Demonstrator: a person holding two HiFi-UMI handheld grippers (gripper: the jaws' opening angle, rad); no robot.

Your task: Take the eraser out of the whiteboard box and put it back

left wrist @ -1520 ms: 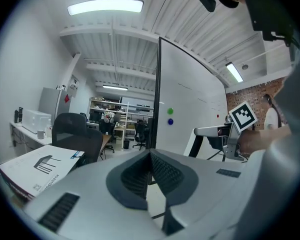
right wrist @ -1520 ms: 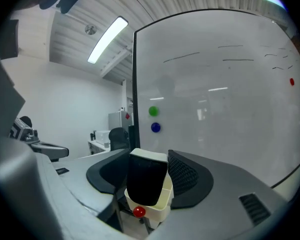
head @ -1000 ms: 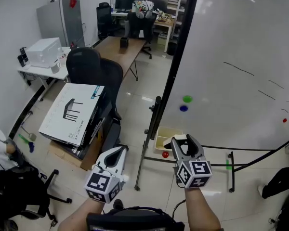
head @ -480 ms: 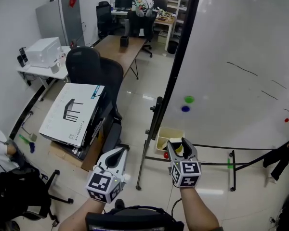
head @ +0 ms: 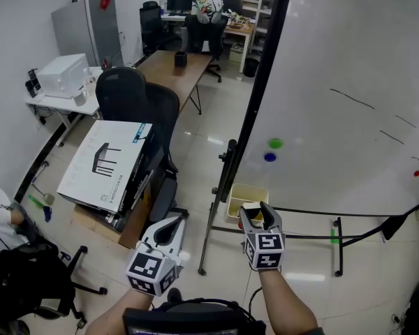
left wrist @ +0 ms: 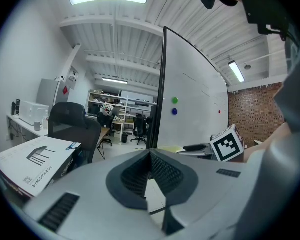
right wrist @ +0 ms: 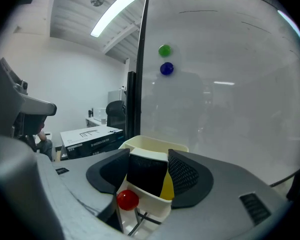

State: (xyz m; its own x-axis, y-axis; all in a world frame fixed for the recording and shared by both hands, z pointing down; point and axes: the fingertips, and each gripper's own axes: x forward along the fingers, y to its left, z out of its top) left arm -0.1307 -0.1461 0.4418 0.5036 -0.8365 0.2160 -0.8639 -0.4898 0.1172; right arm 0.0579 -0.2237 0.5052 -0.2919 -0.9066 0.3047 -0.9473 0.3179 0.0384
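Office room with a pale tiled floor (head: 195,152) and a big whiteboard (head: 349,61) on a black stand at the right side. Low in front of the board, the right gripper (head: 254,210), clenched on the eraser (right wrist: 147,173): dark face toward the camera, white top, one jaw pad against each side. Held just over the open cream box (right wrist: 155,143) at the foot of the board, with the lower edge at the near rim of the box; cannot tell if already resting inside. Something yellow in the box, just right of the eraser. Just in front of the near wall of the box, a small red ball (right wrist: 127,199).

To the left and a little lower, well apart from the box, the left gripper (head: 174,220), jaws pressed together with nothing between them.

Higher on the board, a green magnet (right wrist: 164,50) and just below it a blue magnet (right wrist: 166,68), plus some thin dark pen strokes. Farther left, a tilted flat white carton (head: 101,162) beside a black office chair (head: 136,96). Behind them, a long wooden table (head: 171,68) and a white printer (head: 61,75) on a small desk near the wall.
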